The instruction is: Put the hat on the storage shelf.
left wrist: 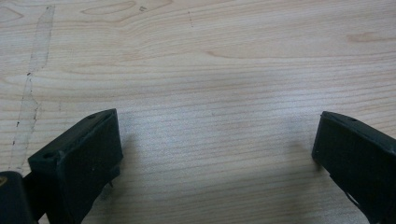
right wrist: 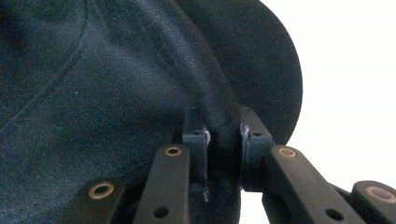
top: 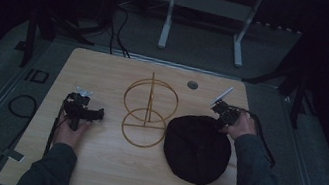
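A black fabric cap lies on the right half of the wooden table. My right gripper sits at the cap's far right edge. In the right gripper view its jaws pinch a fold of the cap, with my right gripper shut on the cloth. A wire stand of thin gold hoops stands at the table's middle, left of the cap. My left gripper rests at the left, held by a hand. Its jaws stand wide apart over bare wood, with my left gripper open and nothing between the fingers.
A small round hole sits near the table's far edge. A white frame leg stands on the floor beyond the table. Cables trail on the dark floor at the left. Both sleeves come in from the bottom edge.
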`<state>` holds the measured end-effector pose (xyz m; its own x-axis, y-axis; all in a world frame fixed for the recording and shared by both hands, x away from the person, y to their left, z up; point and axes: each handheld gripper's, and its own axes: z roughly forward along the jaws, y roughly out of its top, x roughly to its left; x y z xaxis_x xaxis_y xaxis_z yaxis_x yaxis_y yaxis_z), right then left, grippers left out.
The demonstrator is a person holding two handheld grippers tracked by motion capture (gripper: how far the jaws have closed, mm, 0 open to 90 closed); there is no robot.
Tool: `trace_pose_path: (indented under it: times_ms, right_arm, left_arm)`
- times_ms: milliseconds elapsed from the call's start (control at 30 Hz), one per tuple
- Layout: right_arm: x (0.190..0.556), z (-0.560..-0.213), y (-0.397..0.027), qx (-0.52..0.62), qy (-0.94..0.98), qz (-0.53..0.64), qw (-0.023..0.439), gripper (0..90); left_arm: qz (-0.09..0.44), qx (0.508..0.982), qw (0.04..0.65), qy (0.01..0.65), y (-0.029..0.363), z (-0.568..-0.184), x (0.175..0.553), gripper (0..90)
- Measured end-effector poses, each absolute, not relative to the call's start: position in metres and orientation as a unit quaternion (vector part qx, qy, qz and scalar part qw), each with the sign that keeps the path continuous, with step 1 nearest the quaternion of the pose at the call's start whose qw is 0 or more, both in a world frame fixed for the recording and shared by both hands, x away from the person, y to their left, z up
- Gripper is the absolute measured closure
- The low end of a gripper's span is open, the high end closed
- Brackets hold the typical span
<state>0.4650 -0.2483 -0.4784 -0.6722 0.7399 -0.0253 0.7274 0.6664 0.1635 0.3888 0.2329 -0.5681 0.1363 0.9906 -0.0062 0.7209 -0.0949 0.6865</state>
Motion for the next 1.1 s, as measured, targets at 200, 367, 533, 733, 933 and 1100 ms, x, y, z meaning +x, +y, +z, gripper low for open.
trace_pose_path:
  times_ms: [200,367,533,733,933,1100]
  right_arm:
    - [0.465,-0.471,-0.256,0.412,0.908,0.071,0.039,78.1]
    - [0.466,-0.464,-0.259,0.421,0.904,0.073,0.03,78.0]
    - [0.468,-0.458,-0.261,0.429,0.9,0.077,0.02,78.0]
    - [0.47,-0.45,-0.266,0.442,0.893,0.088,0.005,78.0]
    - [0.472,-0.441,-0.273,0.457,0.884,0.095,0.003,77.9]
    - [0.474,-0.433,-0.278,0.467,0.879,0.098,0.003,78.0]
  left_arm:
    - [0.24,0.7,0.28,0.611,0.233,-0.568,0.389,1.1]
    - [0.241,0.699,0.28,0.612,0.233,-0.568,0.389,1.1]
    - [0.24,0.7,0.28,0.612,0.233,-0.568,0.389,1.1]
    - [0.241,0.699,0.28,0.612,0.233,-0.568,0.389,1.1]
    - [0.241,0.7,0.28,0.612,0.233,-0.568,0.389,1.1]
    - [0.241,0.7,0.28,0.612,0.233,-0.568,0.389,1.1]
